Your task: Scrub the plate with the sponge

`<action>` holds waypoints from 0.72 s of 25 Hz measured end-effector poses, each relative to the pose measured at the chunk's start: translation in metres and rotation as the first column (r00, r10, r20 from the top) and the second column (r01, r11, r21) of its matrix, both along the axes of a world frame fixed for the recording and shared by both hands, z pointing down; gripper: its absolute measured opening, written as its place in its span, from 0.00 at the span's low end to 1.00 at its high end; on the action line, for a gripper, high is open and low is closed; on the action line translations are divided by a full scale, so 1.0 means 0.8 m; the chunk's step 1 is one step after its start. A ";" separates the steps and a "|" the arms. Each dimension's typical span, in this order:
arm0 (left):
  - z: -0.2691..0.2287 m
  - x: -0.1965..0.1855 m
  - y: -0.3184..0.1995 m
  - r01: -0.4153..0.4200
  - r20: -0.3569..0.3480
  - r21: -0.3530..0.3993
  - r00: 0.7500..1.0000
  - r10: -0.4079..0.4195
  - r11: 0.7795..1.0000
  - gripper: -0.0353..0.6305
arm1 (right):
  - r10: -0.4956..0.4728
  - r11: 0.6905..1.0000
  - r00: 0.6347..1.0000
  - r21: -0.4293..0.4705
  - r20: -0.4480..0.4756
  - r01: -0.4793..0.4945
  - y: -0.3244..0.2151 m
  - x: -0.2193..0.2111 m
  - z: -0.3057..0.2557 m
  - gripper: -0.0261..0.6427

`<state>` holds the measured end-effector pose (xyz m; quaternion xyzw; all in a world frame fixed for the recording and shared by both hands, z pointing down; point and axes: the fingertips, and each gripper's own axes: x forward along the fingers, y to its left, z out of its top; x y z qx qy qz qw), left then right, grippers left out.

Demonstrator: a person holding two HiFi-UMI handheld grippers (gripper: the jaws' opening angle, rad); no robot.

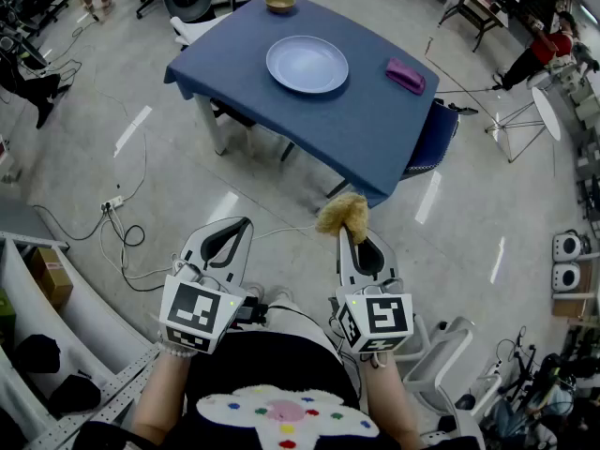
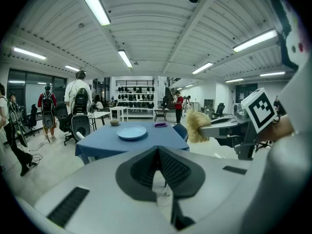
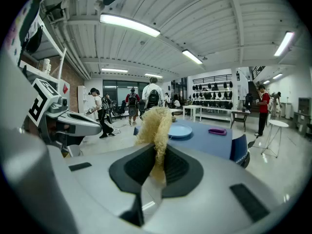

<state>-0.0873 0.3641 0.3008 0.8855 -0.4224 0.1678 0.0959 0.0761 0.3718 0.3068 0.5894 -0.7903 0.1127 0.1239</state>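
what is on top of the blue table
On the table: a blue plate, a small bowl, a purple item. Its cloth hides the tabletop; the bowl's contents can't be seen.

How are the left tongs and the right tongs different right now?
The right tongs pinch a fluffy yellow sponge; the left tongs are shut with nothing in them. In the head view the left tongs slant in toward the middle, while the right tongs point straight ahead at the table. Same: both are grey, both are closed, and neither has reached the table.
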 end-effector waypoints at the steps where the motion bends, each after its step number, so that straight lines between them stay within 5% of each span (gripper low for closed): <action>1: -0.001 0.000 0.000 0.000 -0.001 0.001 1.000 0.000 1.000 0.07 | 0.000 1.000 1.000 0.001 0.000 0.000 -0.001 0.000 -0.001 0.10; 14: 0.000 0.004 -0.003 0.010 0.002 0.004 1.000 -0.010 1.000 0.07 | -0.003 1.000 1.000 0.007 0.001 0.003 -0.002 0.004 -0.003 0.10; 18: 0.005 0.009 0.000 0.003 -0.018 -0.028 1.000 -0.004 1.000 0.29 | 0.000 1.000 1.000 0.008 0.008 0.000 -0.002 0.007 -0.003 0.10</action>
